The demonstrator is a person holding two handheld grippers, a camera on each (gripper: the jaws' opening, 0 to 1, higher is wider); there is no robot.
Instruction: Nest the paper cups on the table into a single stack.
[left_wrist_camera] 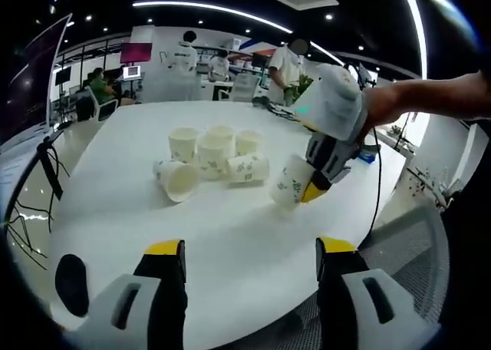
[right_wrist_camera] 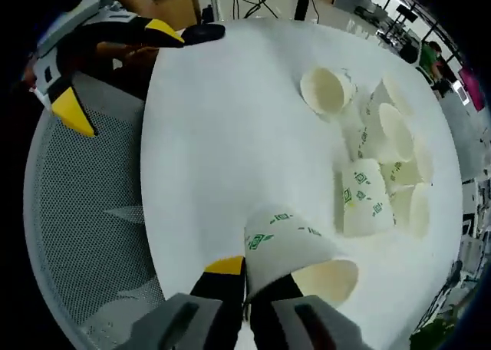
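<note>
Paper cup (right_wrist_camera: 295, 262) clamped sideways between right gripper (right_wrist_camera: 247, 288) jaws, left gripper (left_wrist_camera: 249, 262) jaws apart, holding nothing.

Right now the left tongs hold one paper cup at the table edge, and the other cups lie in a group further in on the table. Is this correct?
Not quite: the right tongs hold that paper cup, as the right gripper view shows. The left tongs are open and hold nothing. The rest is right: the other cups sit in a group further in on the table.

Bright ceiling strip lights; blurred, warped edges
</note>
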